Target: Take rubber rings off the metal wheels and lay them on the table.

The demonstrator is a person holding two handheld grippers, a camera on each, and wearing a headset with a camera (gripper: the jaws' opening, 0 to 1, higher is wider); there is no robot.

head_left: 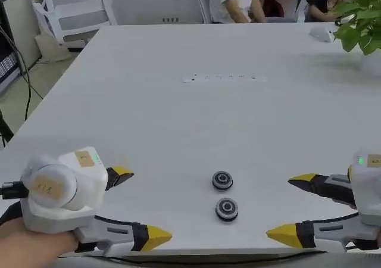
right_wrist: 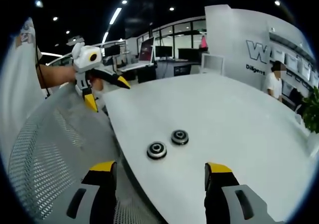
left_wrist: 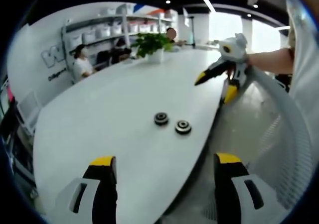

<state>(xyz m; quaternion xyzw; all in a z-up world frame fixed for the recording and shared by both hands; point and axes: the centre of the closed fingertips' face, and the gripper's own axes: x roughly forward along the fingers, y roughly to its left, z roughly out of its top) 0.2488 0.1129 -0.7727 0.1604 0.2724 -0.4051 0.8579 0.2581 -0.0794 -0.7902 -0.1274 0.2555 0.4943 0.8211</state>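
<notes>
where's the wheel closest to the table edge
In the head view, the nearest wheel lies by the table's near edge, just in front of the second wheel, roughly midway between the left gripper and the right gripper.

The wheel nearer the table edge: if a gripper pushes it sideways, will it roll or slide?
The wheel lies flat on the table, so a push would probably slide it, not roll it. It looks like metal, so likely heavy for its size and stiff. It sits close to the table edge, so a push that way might drop it.
</notes>
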